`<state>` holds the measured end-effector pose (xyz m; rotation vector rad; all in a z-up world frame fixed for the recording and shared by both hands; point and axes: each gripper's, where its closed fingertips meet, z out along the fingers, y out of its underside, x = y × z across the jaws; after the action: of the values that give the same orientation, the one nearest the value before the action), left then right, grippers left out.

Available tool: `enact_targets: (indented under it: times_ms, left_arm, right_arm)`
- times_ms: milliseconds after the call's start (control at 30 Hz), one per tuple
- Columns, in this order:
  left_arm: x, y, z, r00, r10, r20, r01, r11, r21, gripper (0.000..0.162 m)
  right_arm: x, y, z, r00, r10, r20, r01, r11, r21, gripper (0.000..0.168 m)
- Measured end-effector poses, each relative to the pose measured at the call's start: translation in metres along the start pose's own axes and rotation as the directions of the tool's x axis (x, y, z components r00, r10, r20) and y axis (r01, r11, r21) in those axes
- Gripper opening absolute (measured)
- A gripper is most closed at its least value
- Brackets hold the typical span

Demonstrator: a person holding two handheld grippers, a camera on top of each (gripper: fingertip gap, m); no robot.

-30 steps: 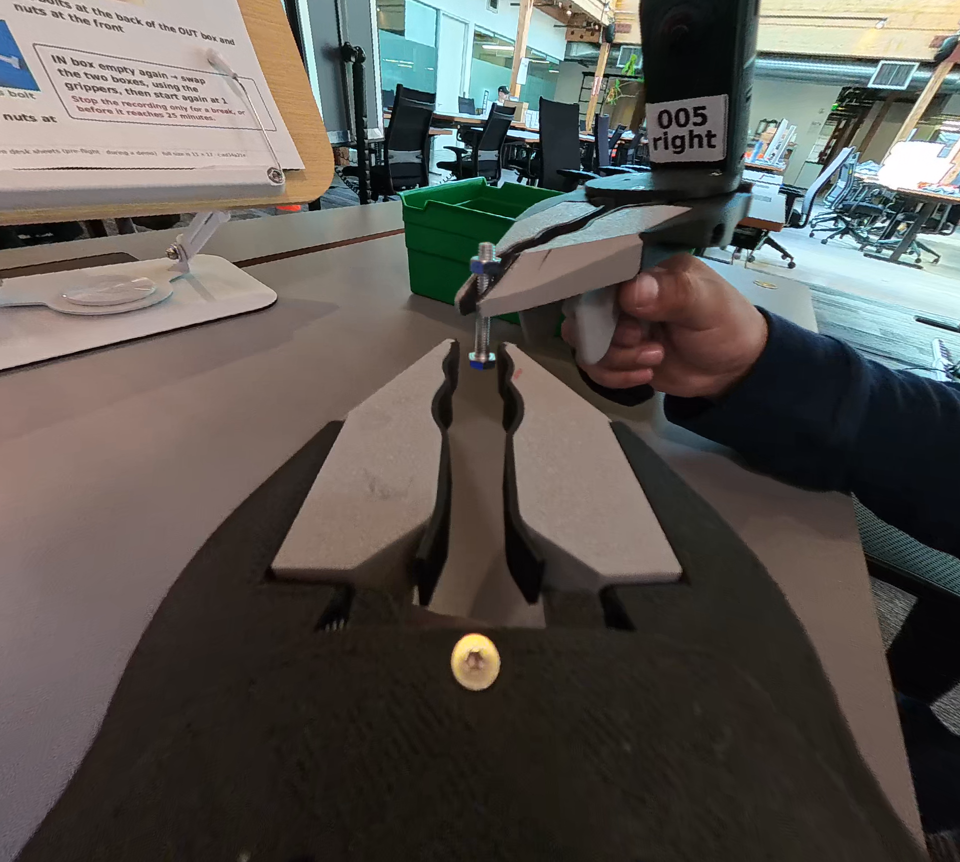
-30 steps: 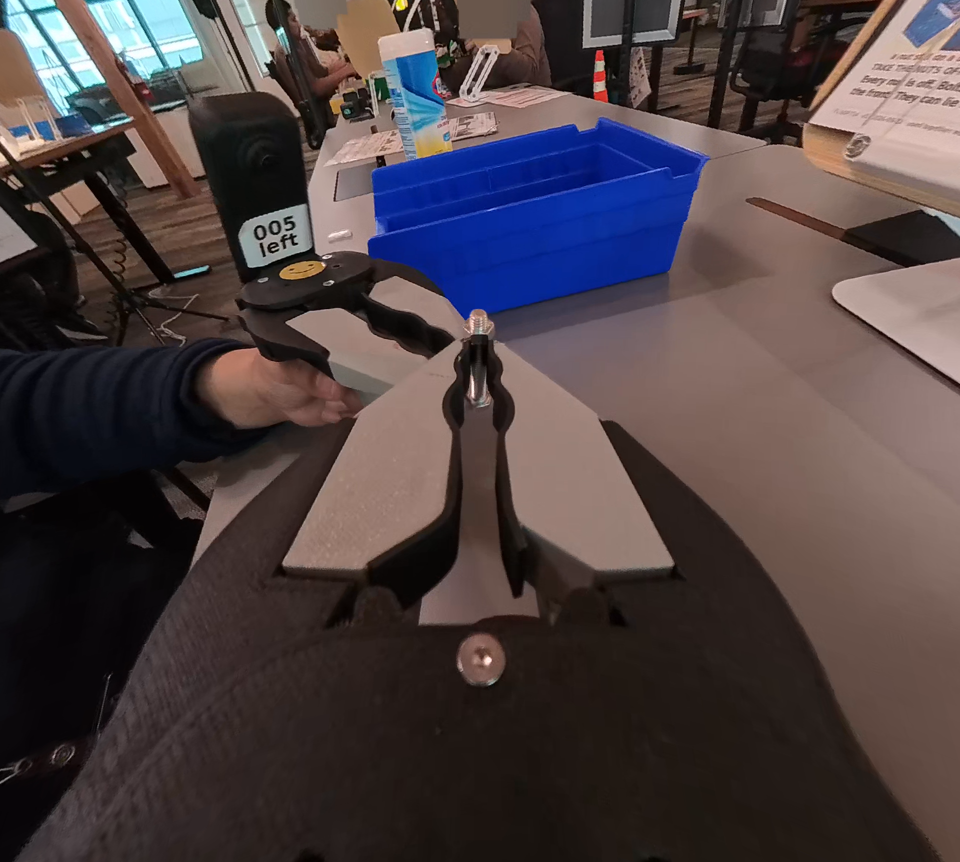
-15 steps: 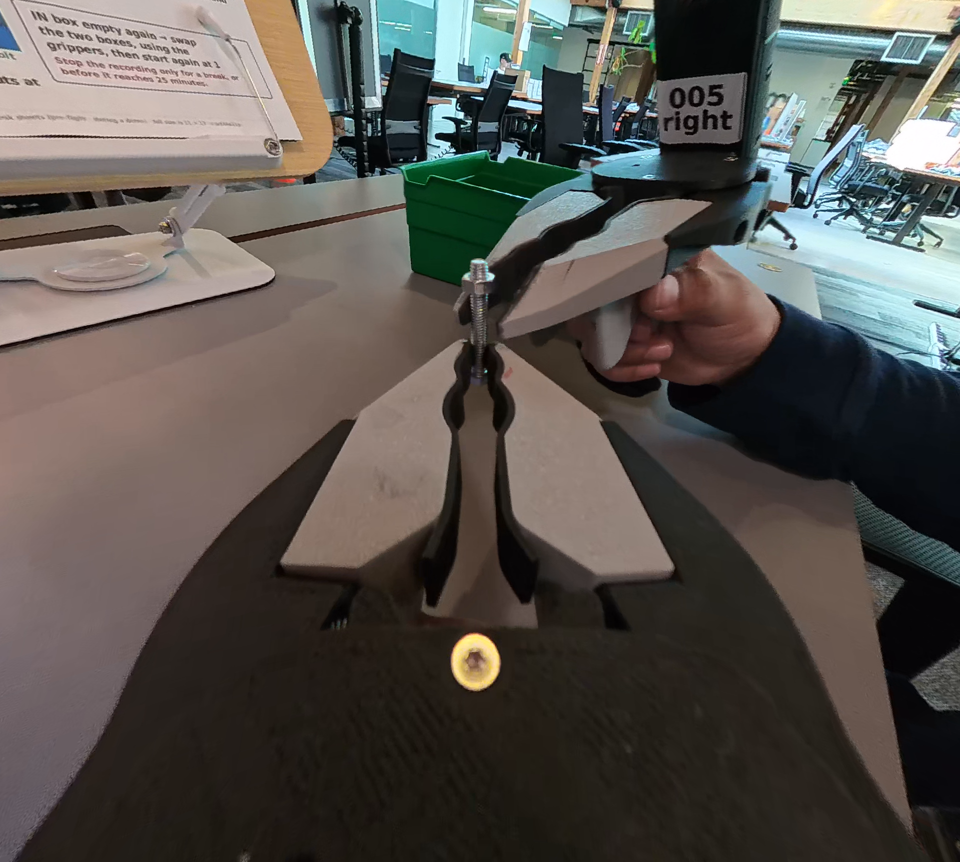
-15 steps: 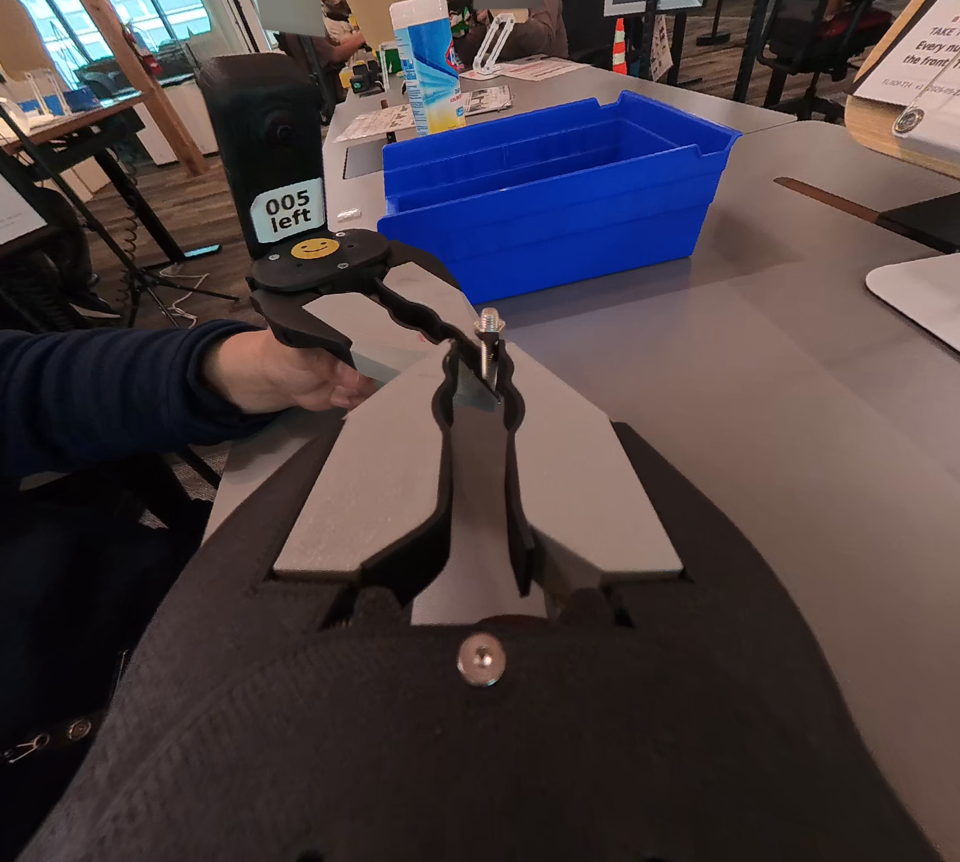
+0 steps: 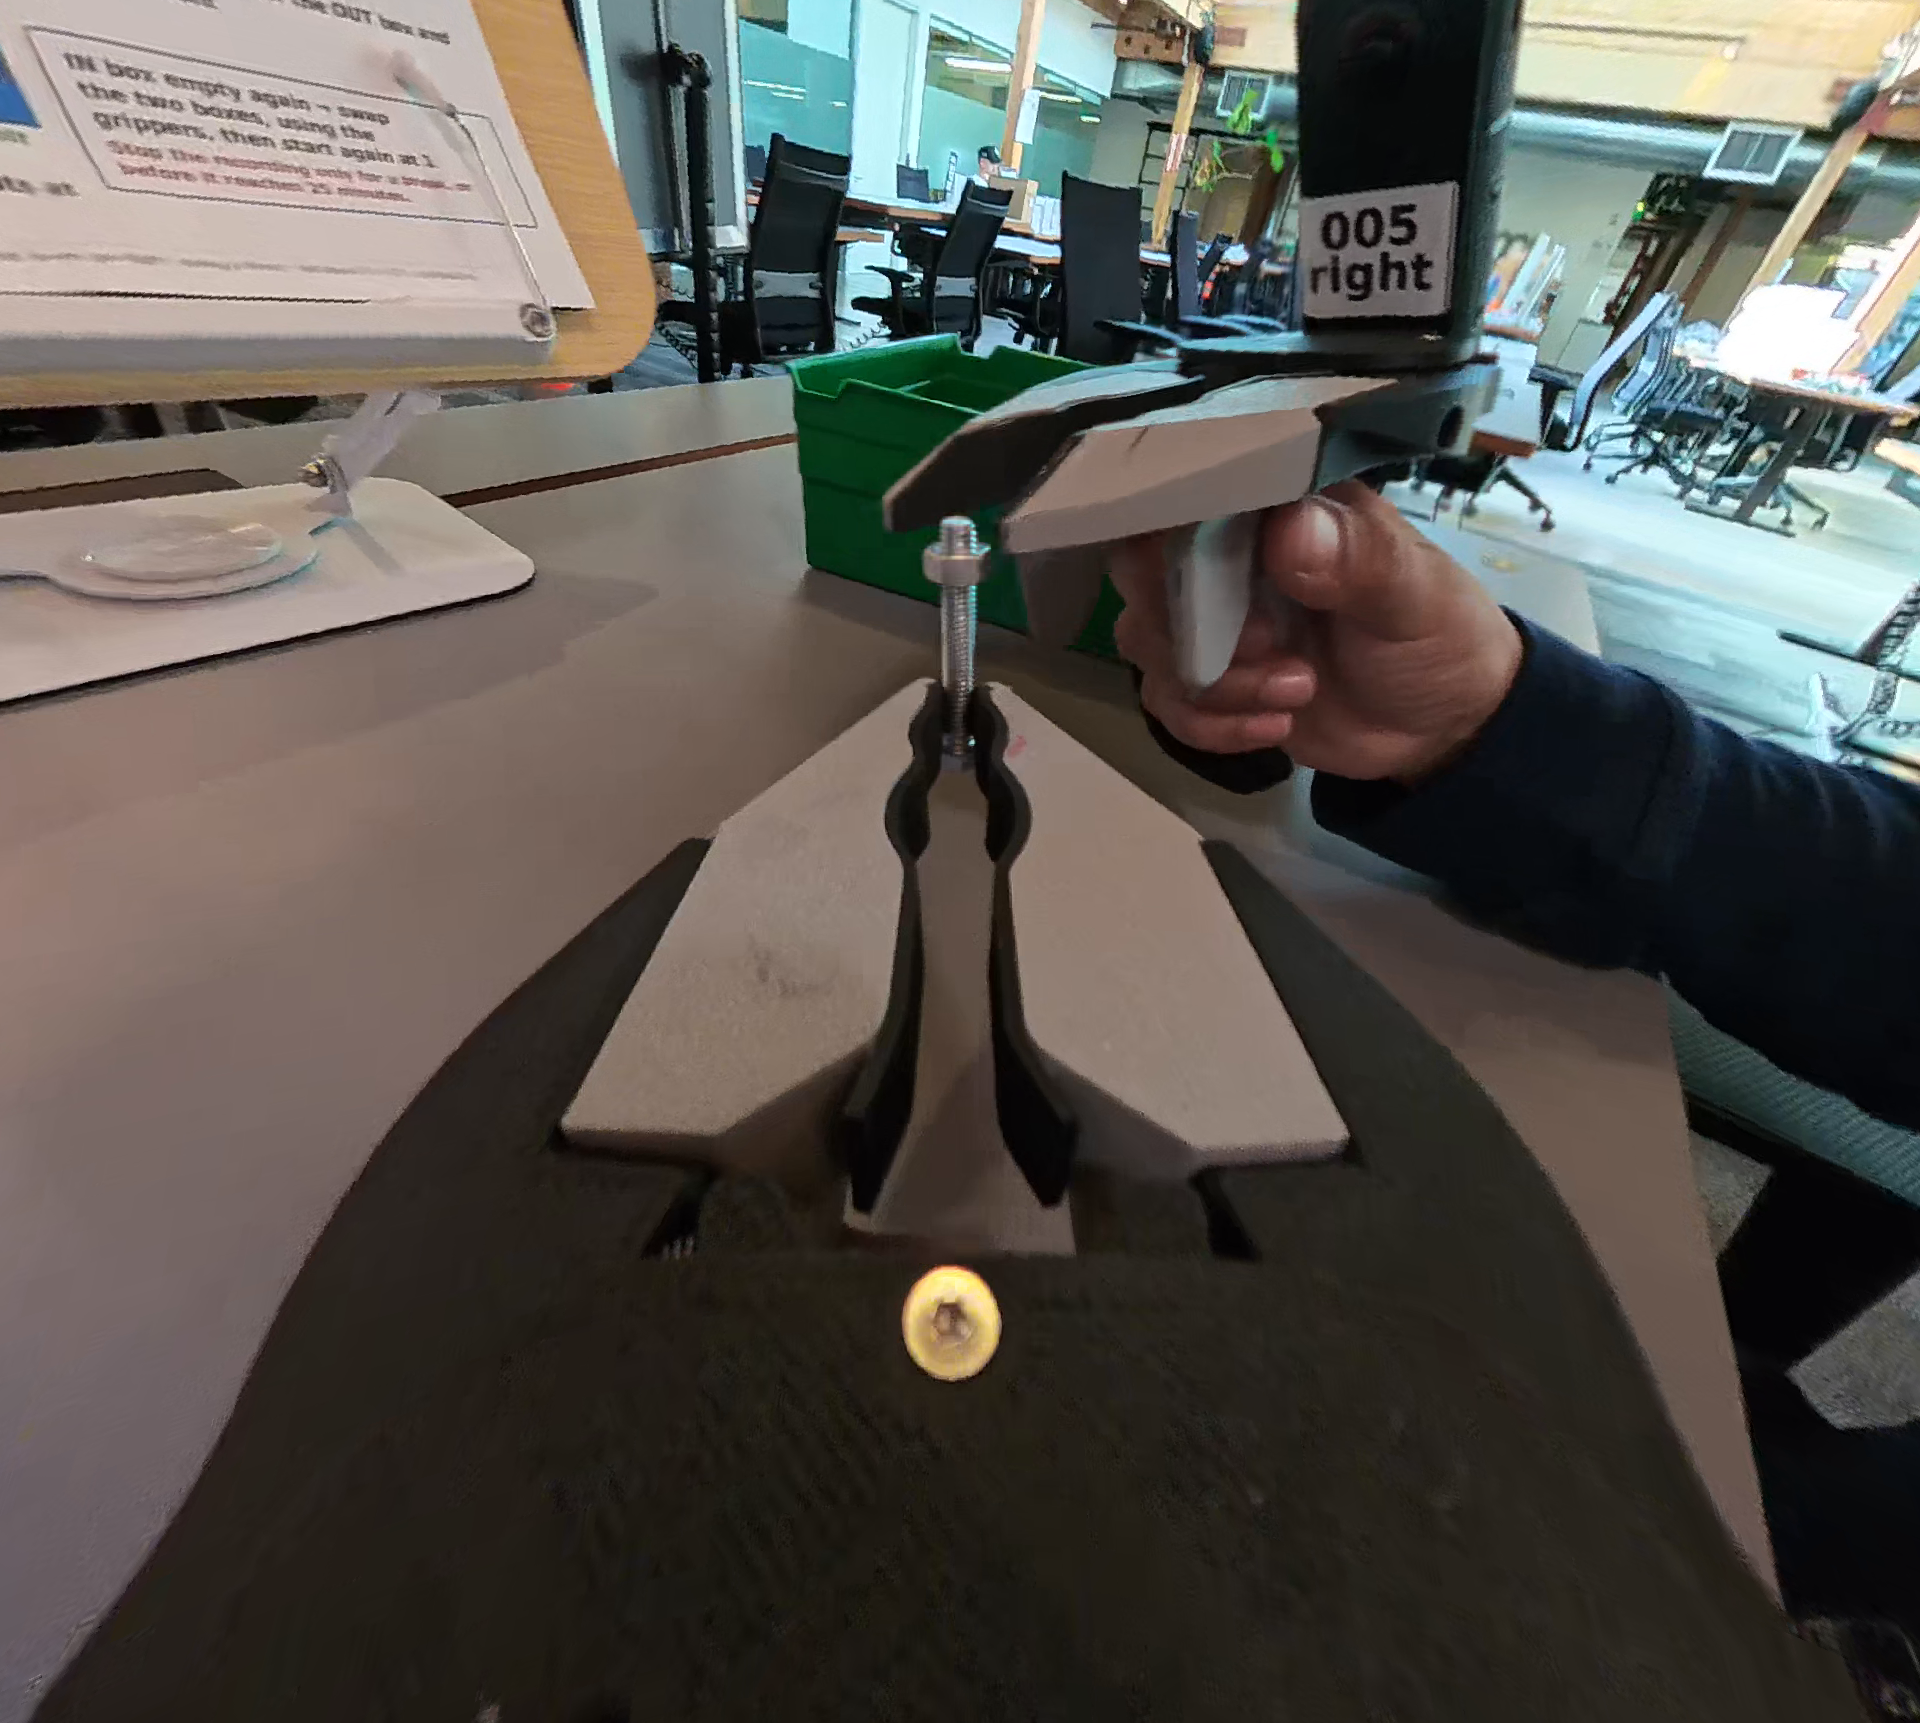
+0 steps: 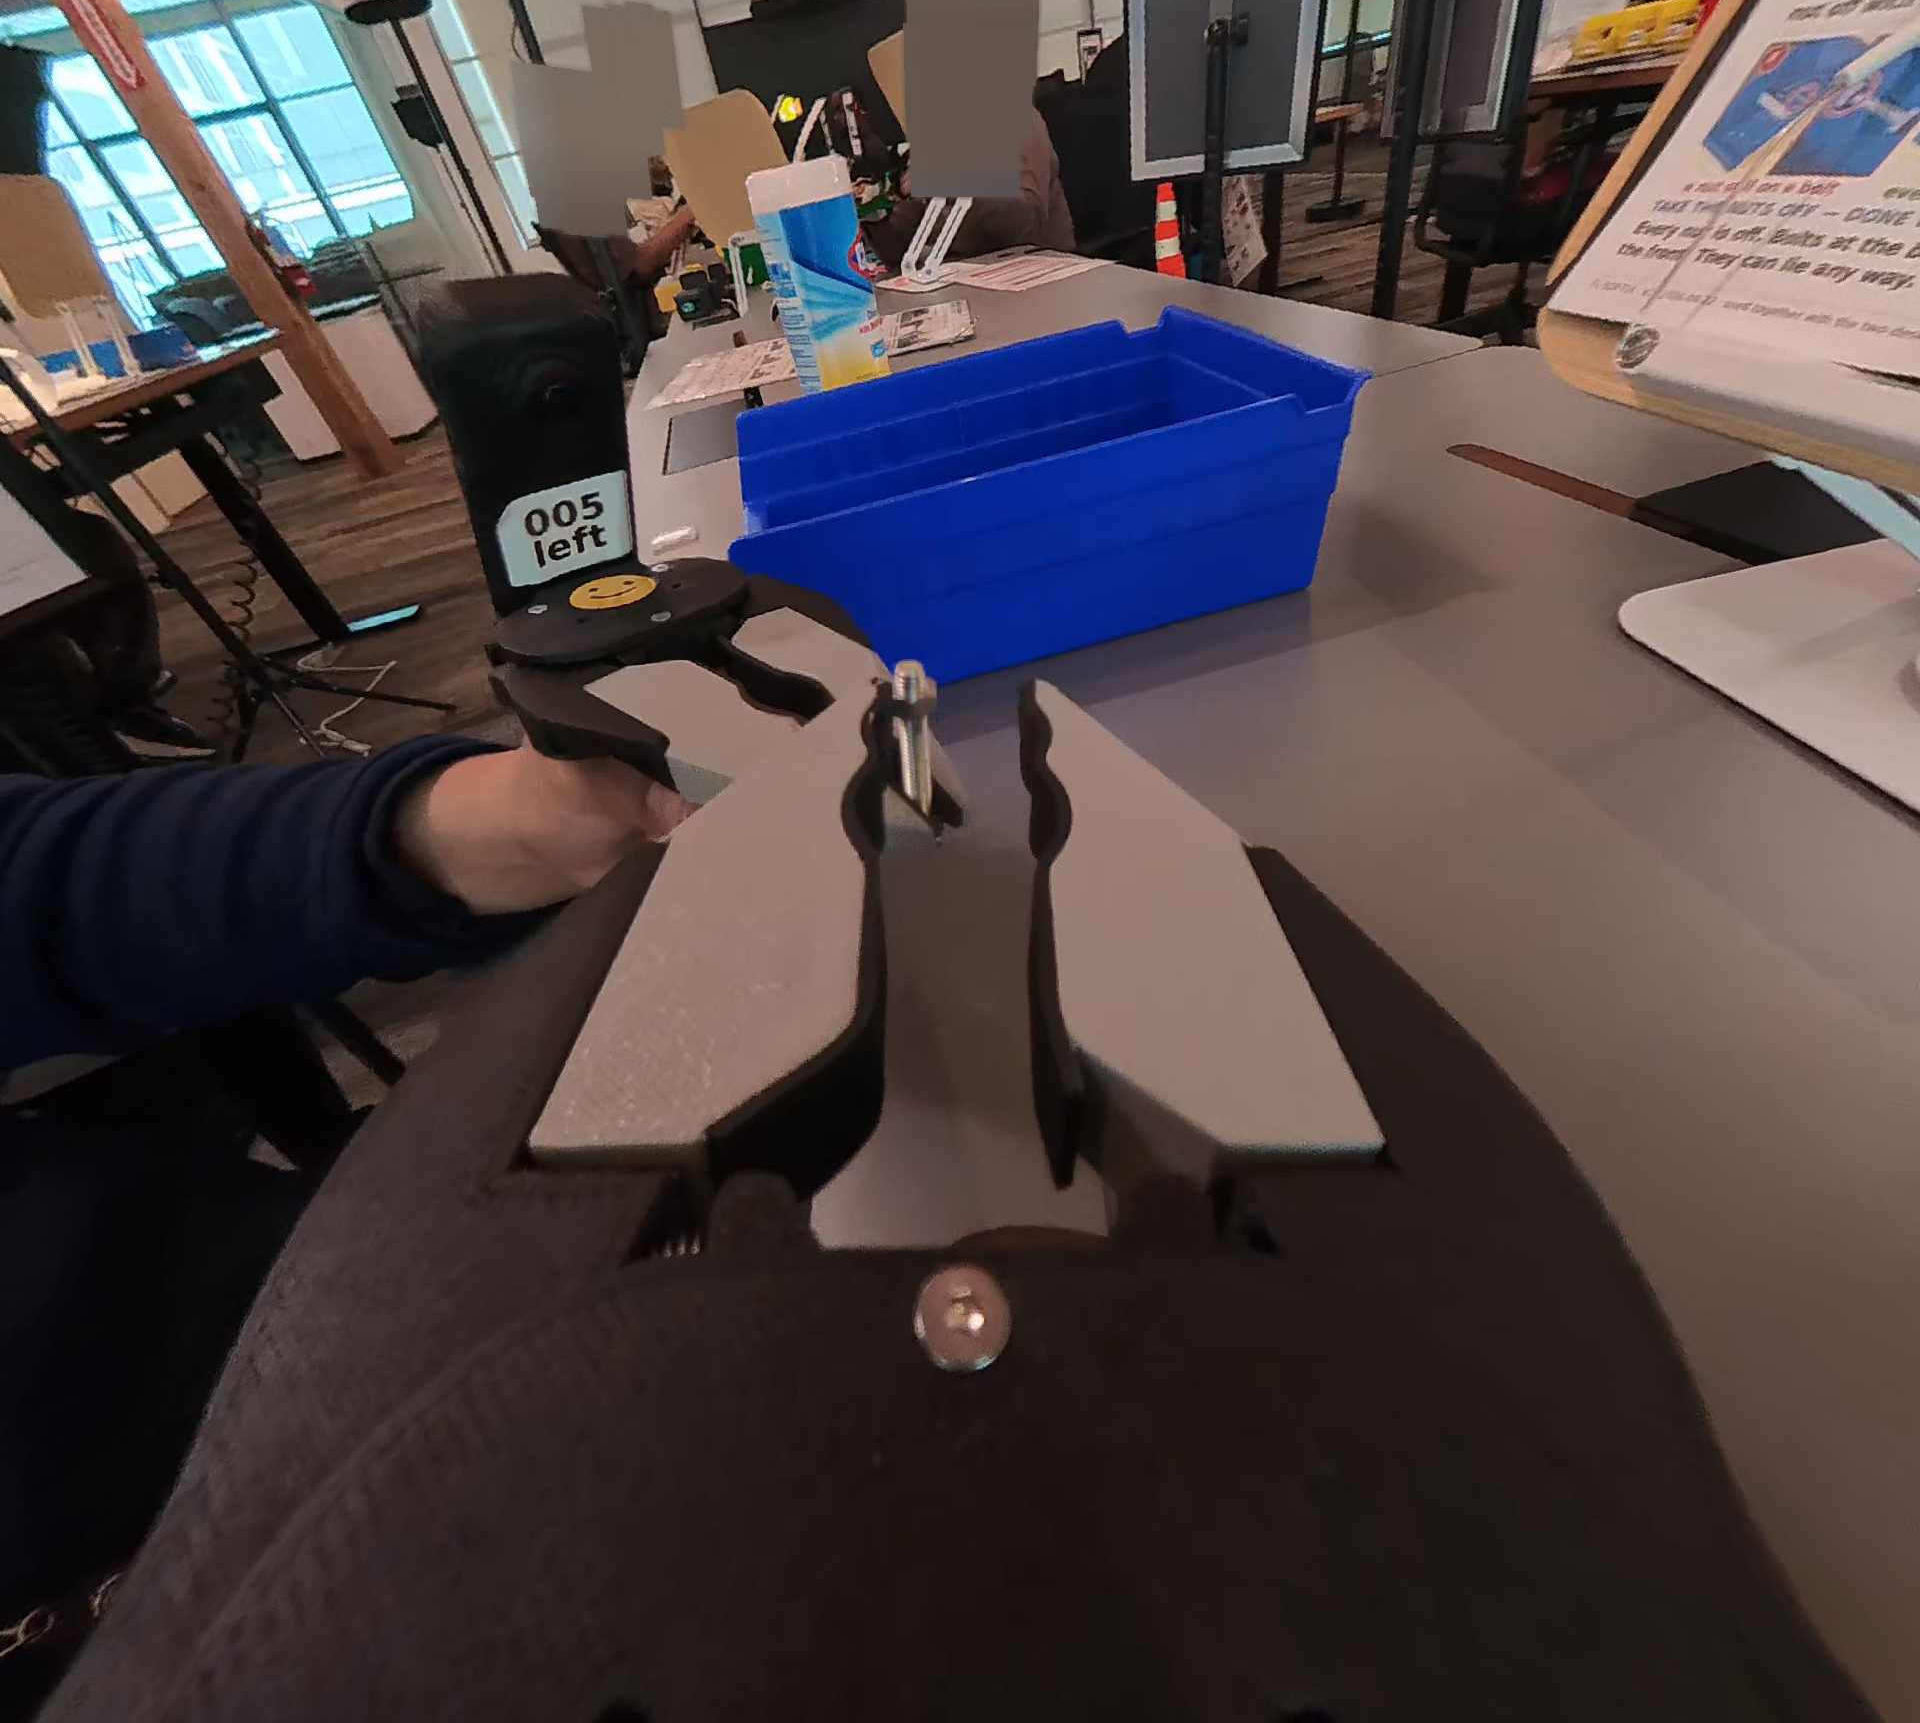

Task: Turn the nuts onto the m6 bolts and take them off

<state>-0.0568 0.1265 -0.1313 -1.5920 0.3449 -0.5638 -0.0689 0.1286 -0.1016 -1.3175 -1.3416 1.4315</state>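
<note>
Bolt (image 5: 957, 634) upright, clamped at its base in left gripper (image 5: 957, 743) jaws, nut (image 5: 954, 570) near its top; right gripper (image 6: 961, 743) jaws apart, just above.

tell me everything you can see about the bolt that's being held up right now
The bolt is a slim, silvery, threaded metal rod, standing upright above the grey table. Its lower end is pinched in the left claw. A nut sits near its top. The right claw is open beside it, not gripping.
</note>
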Motion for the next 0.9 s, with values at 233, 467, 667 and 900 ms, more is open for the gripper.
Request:
enact_targets:
  times_ms: [233,467,667,900]
  left_arm:
    - [0.005,0.003,0.002,1.000,0.006,-0.025,-0.007,1.000,-0.016,0.004]
    - [-0.005,0.002,-0.001,0.999,0.015,0.033,-0.015,1.000,-0.012,0.003]
    - [-0.001,0.003,0.000,0.998,0.050,0.026,-0.050,0.999,-0.021,0.004]
    - [-0.006,-0.008,-0.005,0.997,0.057,0.058,-0.059,0.998,0.034,0.003]
  right_arm:
    - [-0.009,0.001,0.004,0.999,-0.009,0.039,0.009,1.000,0.001,0.029]
    - [0.006,0.006,0.001,1.000,0.011,-0.024,-0.012,1.000,-0.021,0.022]
    - [-0.009,0.005,0.007,0.999,-0.007,0.038,0.008,1.000,-0.007,0.023]
    - [0.011,0.005,0.000,0.999,0.028,-0.040,-0.029,0.999,-0.017,0.015]
